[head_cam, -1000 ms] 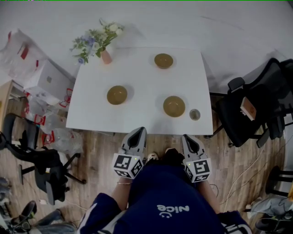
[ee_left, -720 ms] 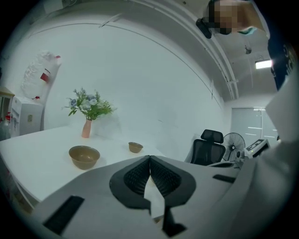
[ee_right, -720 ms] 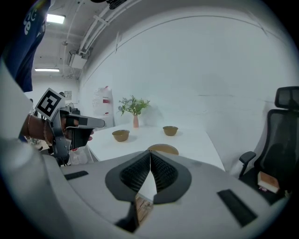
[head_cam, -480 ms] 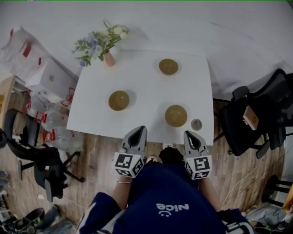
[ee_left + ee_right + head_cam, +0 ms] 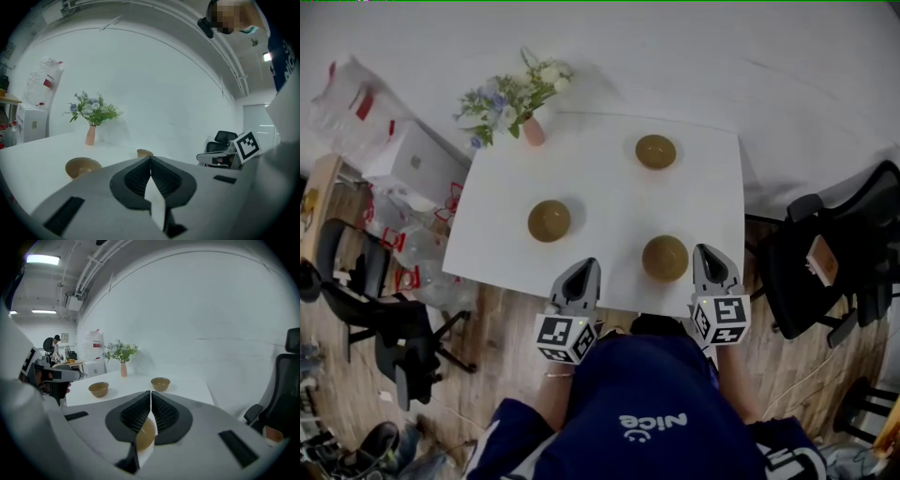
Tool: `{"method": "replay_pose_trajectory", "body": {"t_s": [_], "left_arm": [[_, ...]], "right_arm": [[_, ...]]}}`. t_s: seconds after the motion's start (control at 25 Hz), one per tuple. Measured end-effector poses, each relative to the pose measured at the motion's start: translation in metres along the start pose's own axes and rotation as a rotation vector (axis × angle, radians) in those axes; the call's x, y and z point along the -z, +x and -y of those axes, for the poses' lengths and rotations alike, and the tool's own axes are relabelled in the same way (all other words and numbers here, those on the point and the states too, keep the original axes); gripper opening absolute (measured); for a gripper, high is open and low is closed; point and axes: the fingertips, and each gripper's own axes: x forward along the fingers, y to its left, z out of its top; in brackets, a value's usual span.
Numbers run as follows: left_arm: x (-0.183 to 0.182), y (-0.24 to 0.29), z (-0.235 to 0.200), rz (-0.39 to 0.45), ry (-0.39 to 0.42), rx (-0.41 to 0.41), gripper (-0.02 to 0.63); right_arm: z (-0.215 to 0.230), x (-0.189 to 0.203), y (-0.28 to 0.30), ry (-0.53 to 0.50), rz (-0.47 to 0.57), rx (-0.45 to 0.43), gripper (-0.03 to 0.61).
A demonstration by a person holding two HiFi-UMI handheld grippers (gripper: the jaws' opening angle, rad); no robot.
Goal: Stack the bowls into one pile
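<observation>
Three brown bowls stand apart on the white table (image 5: 609, 187): one at the far right (image 5: 655, 151), one at mid left (image 5: 549, 220), one near the front edge (image 5: 665, 258). My left gripper (image 5: 585, 265) is shut and empty, at the table's front edge, short of the mid-left bowl (image 5: 83, 166). Also shut and empty, my right gripper (image 5: 710, 250) reaches over the front edge just right of the near bowl. In the right gripper view that near bowl (image 5: 146, 433) shows below the closed jaws, with the other two bowls (image 5: 99, 389) (image 5: 160, 383) beyond.
A pink vase of flowers (image 5: 532, 131) stands at the table's far left corner. Black office chairs stand right (image 5: 825, 272) and left (image 5: 384, 328) of the table. Boxes and bags (image 5: 408, 164) are piled at the left.
Both grippers have moved forward toward the table. The right one went farther, from below the front edge to beside the near bowl, and now covers the small round thing there.
</observation>
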Motion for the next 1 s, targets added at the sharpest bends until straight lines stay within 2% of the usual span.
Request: {"method": "replay_pose_trajectory", "body": {"t_s": [0.24, 0.36, 0.56, 0.8, 1.0], "left_arm": [[0.004, 0.015, -0.005, -0.018, -0.034, -0.048, 0.018], [0.002, 0.020, -0.005, -0.016, -0.041, -0.056, 0.018], [-0.010, 0.028, -0.007, 0.018, -0.085, -0.074, 0.018], [-0.015, 0.038, -0.002, 0.013, -0.046, -0.098, 0.018], [-0.021, 0.041, 0.001, 0.026, -0.056, -0.116, 0.018]], "right_arm": [[0.024, -0.008, 0.032, 0.028, -0.045, -0.041, 0.036], [0.030, -0.015, 0.048, 0.011, -0.067, -0.069, 0.124], [0.045, -0.029, 0.082, -0.016, -0.091, -0.085, 0.126], [0.065, -0.044, 0.122, 0.006, -0.122, -0.108, 0.126], [0.080, -0.057, 0.157, 0.009, -0.129, -0.119, 0.126]]}}
